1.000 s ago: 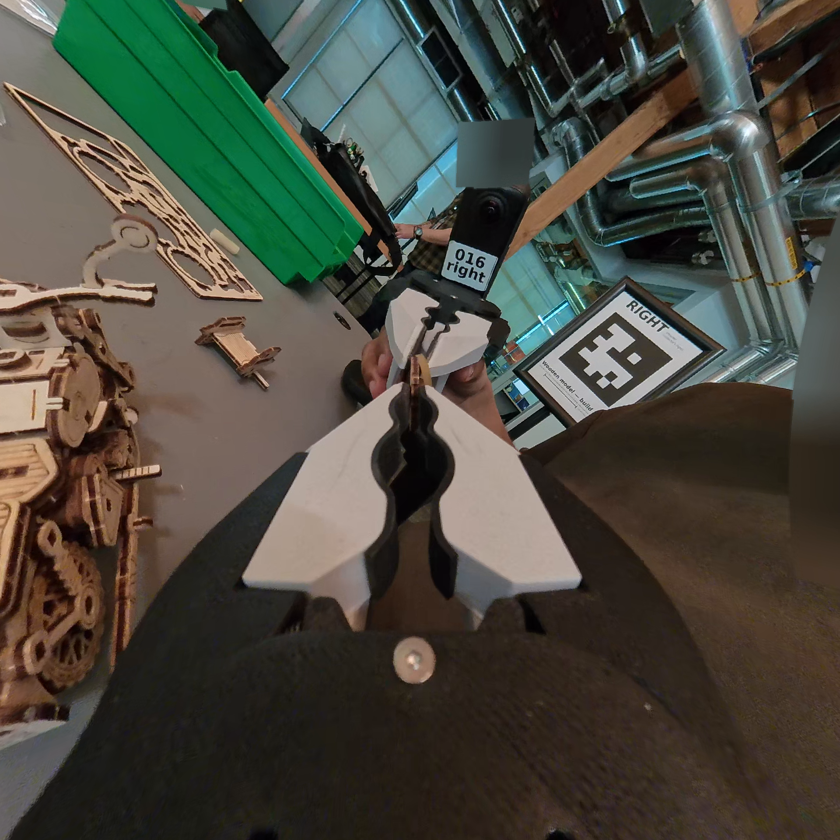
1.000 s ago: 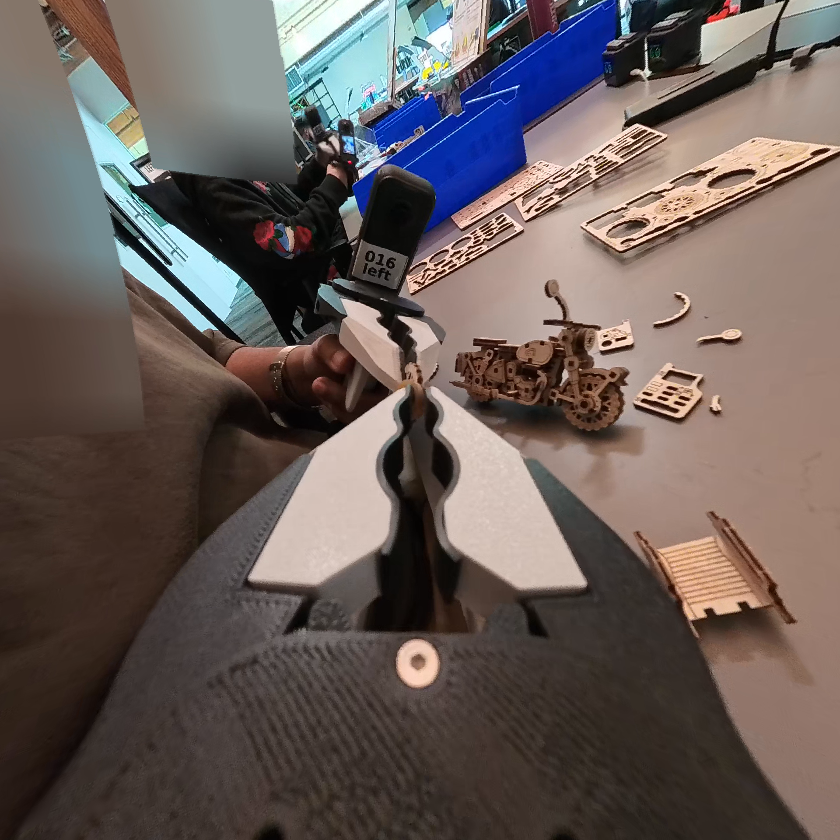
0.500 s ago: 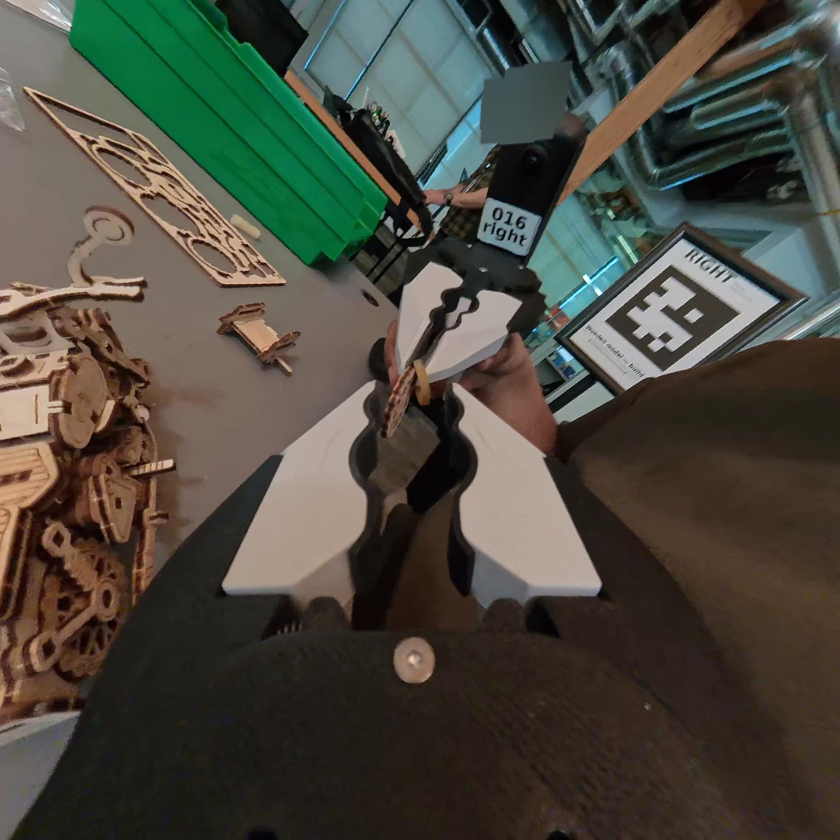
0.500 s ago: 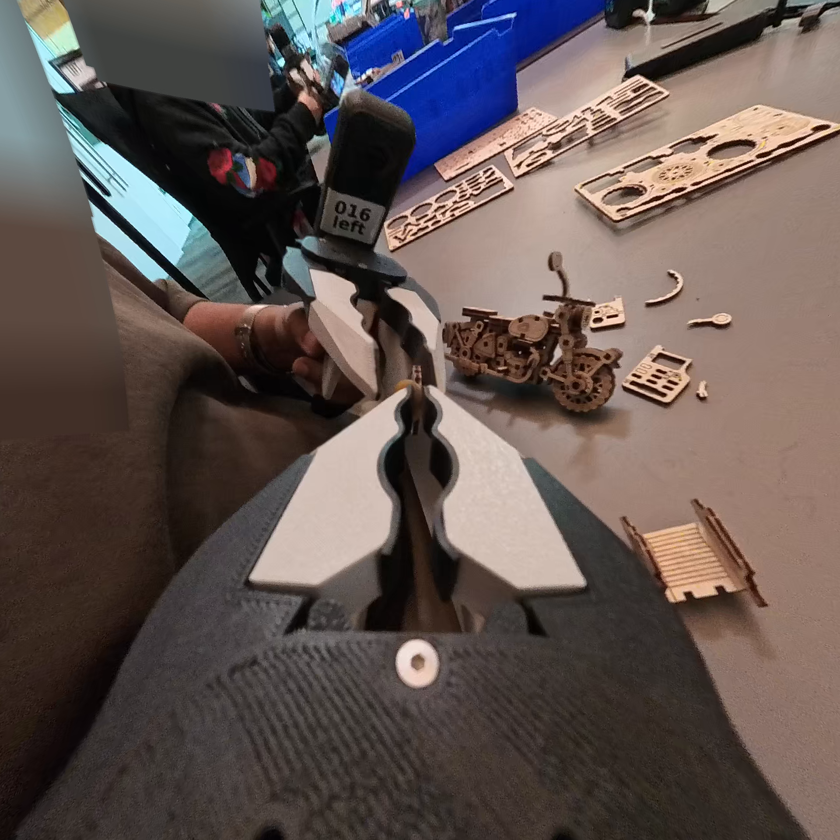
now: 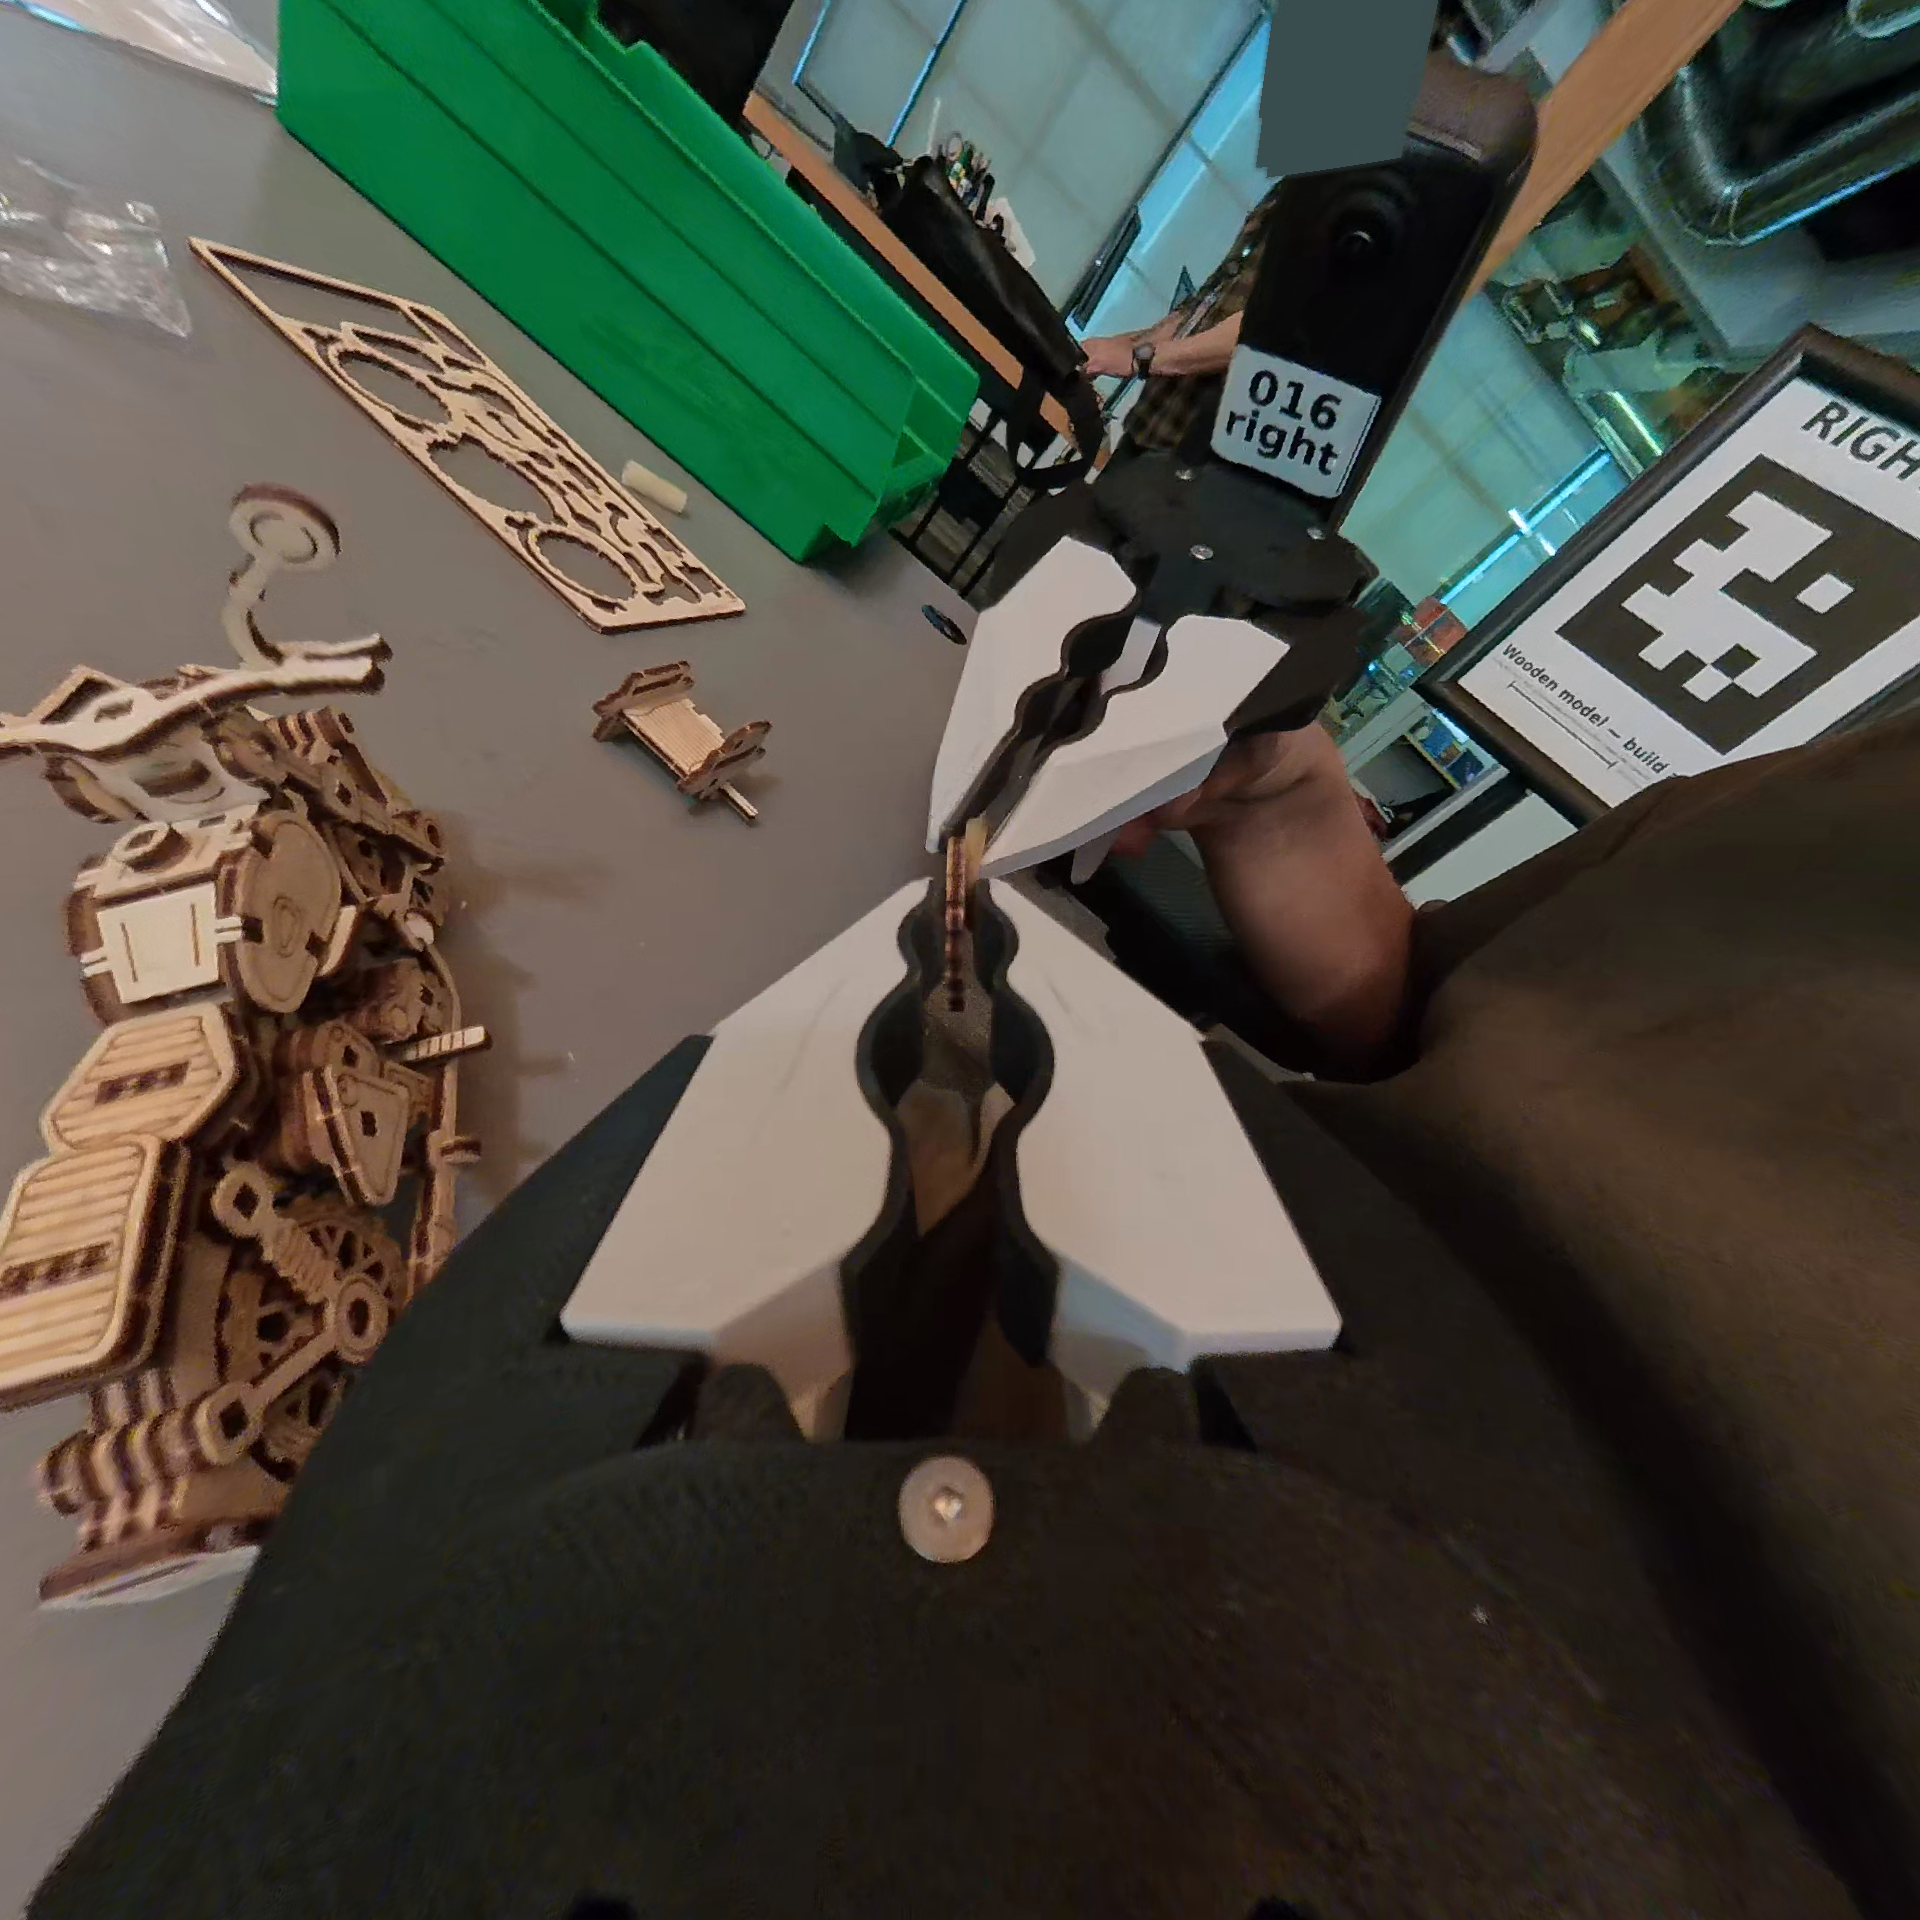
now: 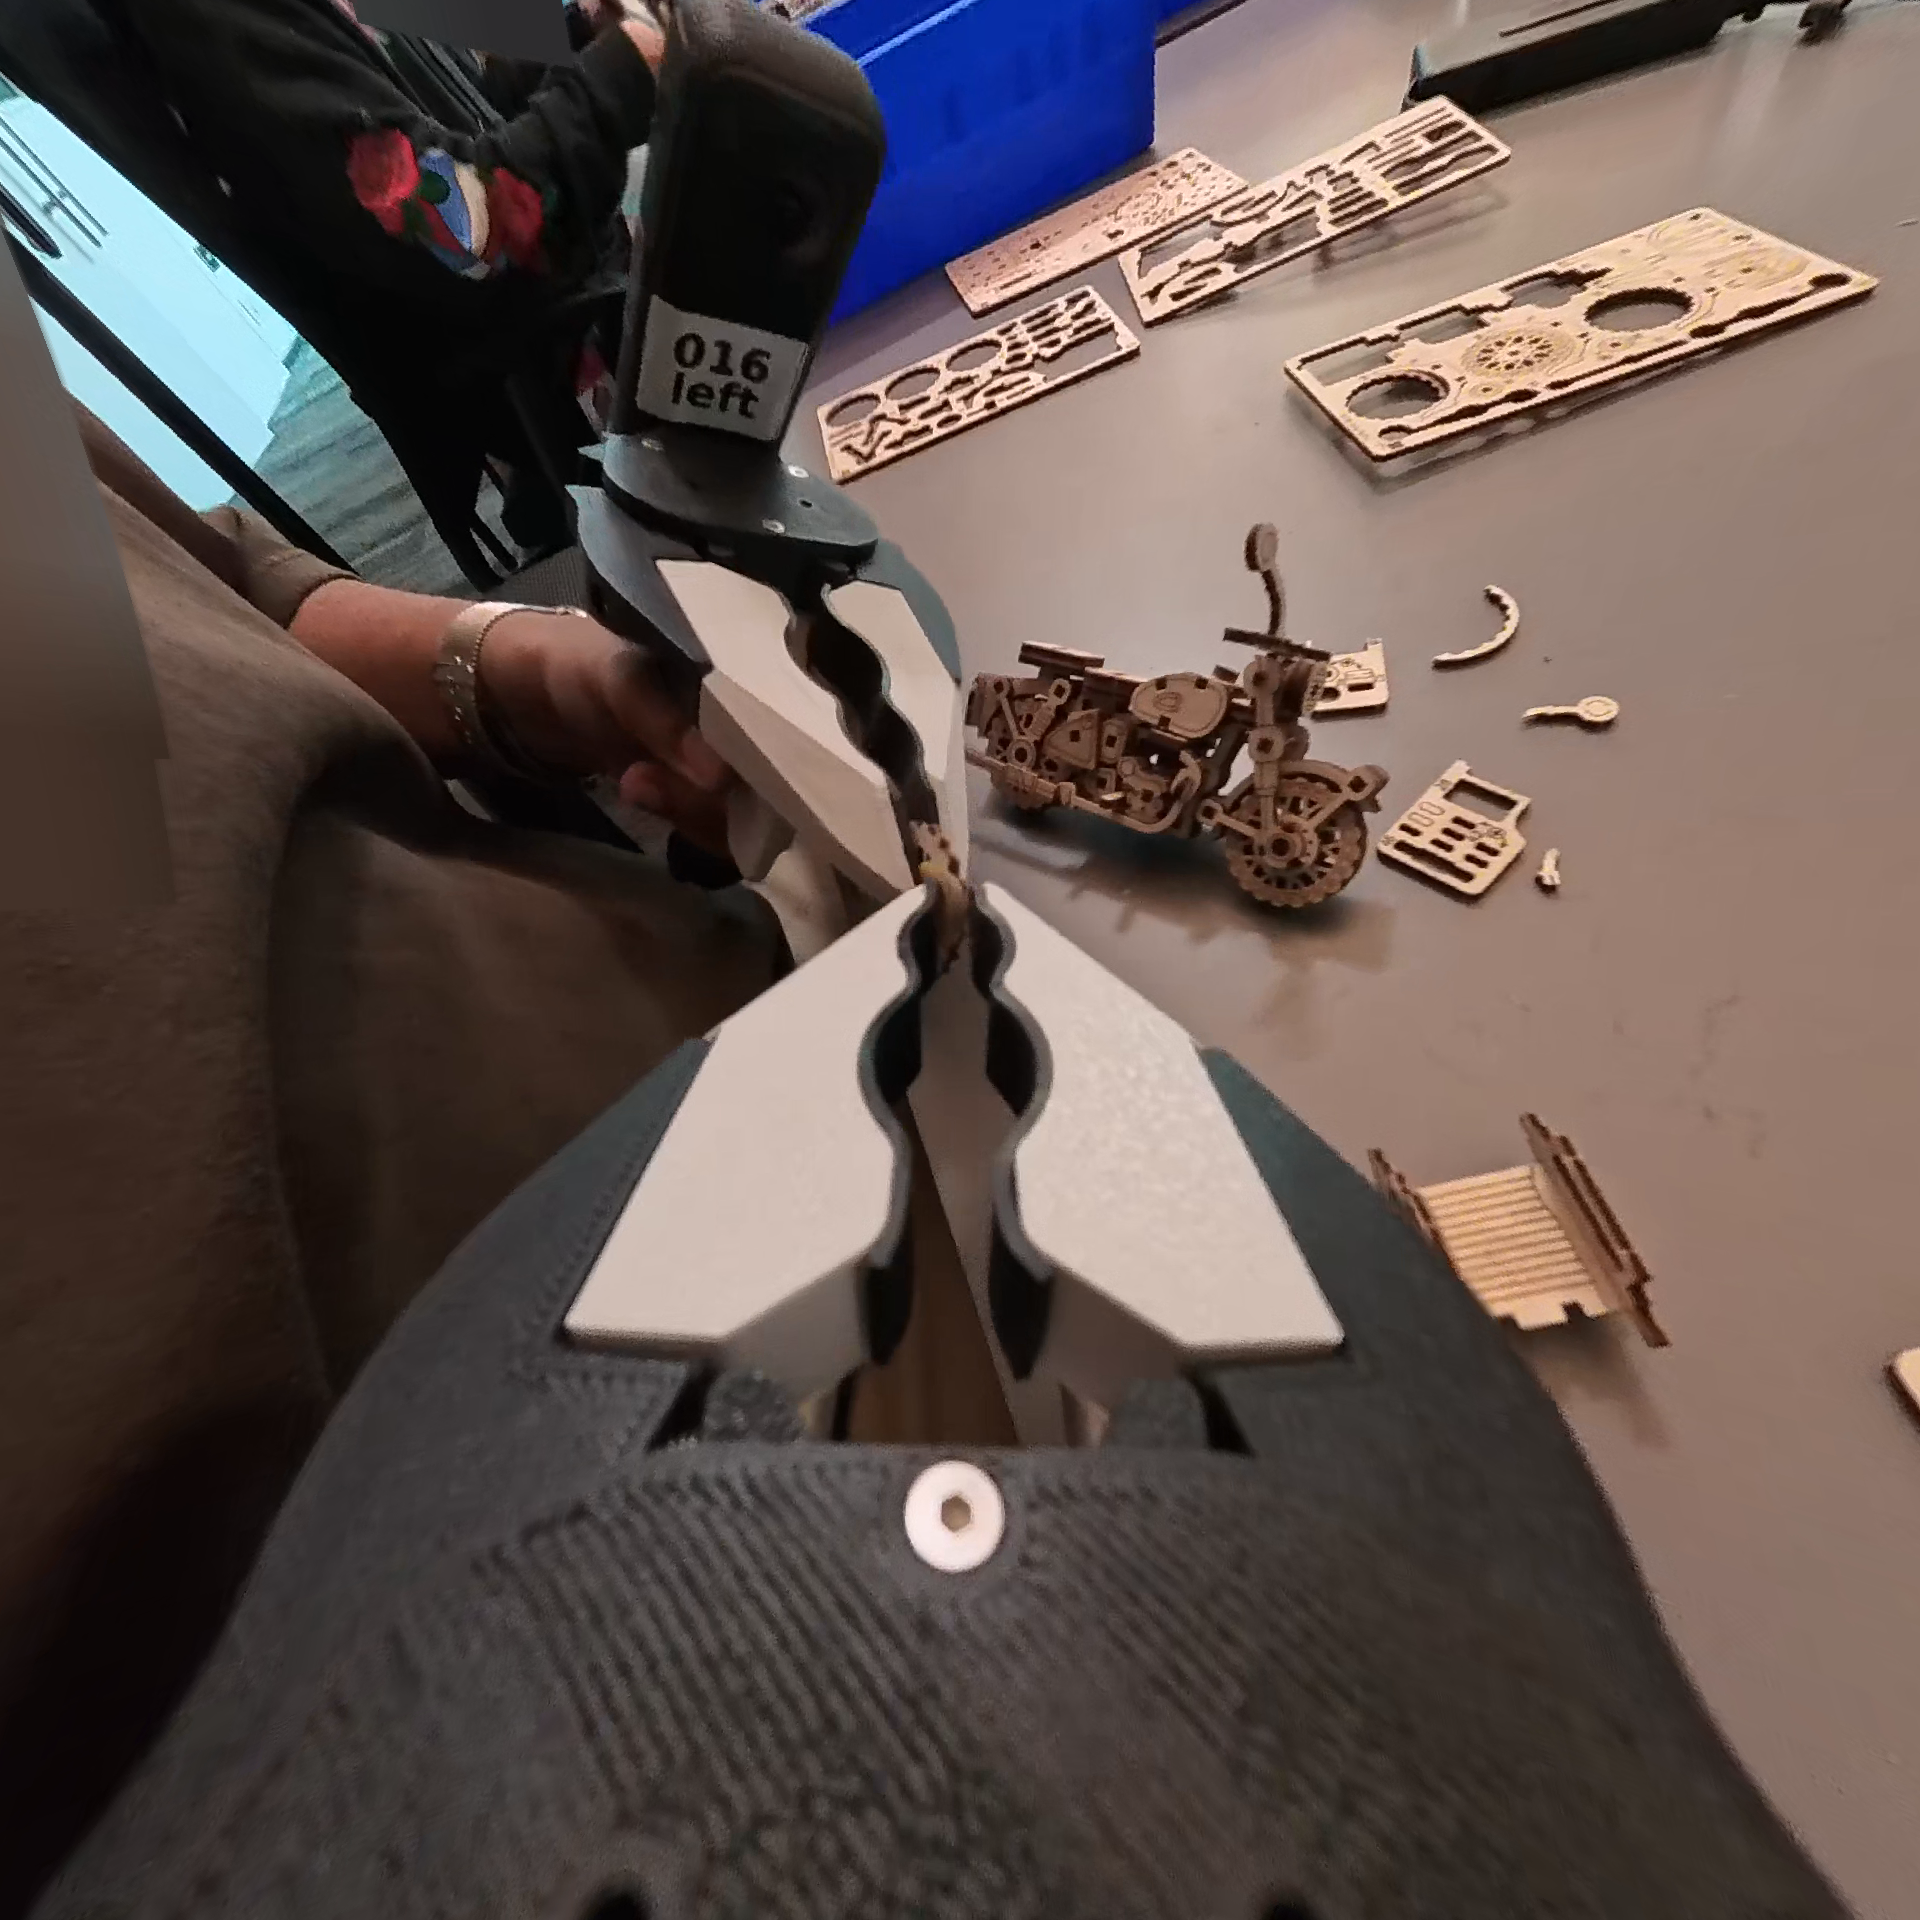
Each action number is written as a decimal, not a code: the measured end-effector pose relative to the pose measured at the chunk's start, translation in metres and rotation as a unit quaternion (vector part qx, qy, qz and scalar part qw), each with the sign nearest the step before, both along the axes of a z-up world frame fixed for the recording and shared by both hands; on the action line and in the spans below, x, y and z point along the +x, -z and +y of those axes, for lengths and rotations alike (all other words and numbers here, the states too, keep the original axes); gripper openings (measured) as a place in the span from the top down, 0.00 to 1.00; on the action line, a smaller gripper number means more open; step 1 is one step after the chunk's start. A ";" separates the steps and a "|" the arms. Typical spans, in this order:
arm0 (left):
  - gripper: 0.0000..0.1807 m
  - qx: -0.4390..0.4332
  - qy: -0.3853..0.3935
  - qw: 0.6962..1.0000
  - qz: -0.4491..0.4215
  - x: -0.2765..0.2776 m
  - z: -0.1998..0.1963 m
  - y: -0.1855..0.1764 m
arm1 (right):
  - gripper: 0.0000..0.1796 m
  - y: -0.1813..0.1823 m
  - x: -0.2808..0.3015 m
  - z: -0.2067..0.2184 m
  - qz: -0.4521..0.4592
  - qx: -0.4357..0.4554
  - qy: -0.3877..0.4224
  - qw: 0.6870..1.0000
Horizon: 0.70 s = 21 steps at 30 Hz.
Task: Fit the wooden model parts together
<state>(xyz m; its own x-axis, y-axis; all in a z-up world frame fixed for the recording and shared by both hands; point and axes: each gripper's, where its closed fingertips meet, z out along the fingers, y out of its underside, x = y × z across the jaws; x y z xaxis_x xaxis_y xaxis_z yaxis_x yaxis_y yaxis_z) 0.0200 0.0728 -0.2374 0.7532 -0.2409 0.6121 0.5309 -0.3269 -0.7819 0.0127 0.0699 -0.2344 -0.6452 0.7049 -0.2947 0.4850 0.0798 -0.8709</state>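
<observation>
1. Step in hand, as I judge it: mating 2 small wooden parts in mid-air, tip to tip, above the near edge of the table (image 6: 1558,1039).
2. Left gripper (image 5: 954,902): jaws nearly closed, pinching a thin toothed disc (image 5: 954,935) edge-on. It looks like a small gear of layered plywood with dark laser-burnt edges.
3. Right gripper (image 6: 948,906): jaws closed on a pale wooden piece (image 6: 943,902) at the tips. Its shape is mostly hidden; in the left view it shows as a light tab (image 5: 975,837) touching the disc's top edge.
4. Where exactly the 2 parts meet is too small to resolve; whether the tab is seated, cannot tell.
5. Next move, judged: a straight press along the joint with both grips kept firm. Thin ply may snap or twist out if pushed off-axis.
6. The motorcycle (image 6: 1174,738), largely built, stands at 2 o'clock from the right gripper's tips: dense with gears, spoked wheel, matte tan wood.
7. A ribbed tray part (image 6: 1507,1236) lies at 4 o'clock, with flat cut-out sheets (image 6: 1579,322) at 1 o'clock, partly emptied.
</observation>
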 end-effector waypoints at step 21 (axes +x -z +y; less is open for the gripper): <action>0.99 0.035 -0.021 0.999 -0.026 -0.010 -0.002 -0.014 | 1.00 -0.005 -0.004 0.006 0.015 0.023 0.026 0.999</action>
